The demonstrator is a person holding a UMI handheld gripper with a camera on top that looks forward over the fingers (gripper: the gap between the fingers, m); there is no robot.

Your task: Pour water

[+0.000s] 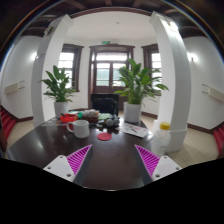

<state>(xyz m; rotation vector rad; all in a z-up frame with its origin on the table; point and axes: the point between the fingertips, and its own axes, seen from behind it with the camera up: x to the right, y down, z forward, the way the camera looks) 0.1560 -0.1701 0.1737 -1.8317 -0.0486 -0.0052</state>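
Observation:
A white mug (80,127) stands on the dark table (110,150), beyond my left finger. A clear bottle with a yellow cap (162,138) stands at the table's right side, just beyond my right finger. My gripper (108,165) is open and empty. Its magenta pads (68,162) are spread wide over bare tabletop, short of both the mug and the bottle. A small red disc (104,136) lies flat on the table ahead, between the fingers' lines.
Two leafy plants in white pots stand at the table's far side, one on the left (60,92) and one on the right (134,88). Small dark and red items (92,117) cluster behind the mug. White pillars and windows lie beyond.

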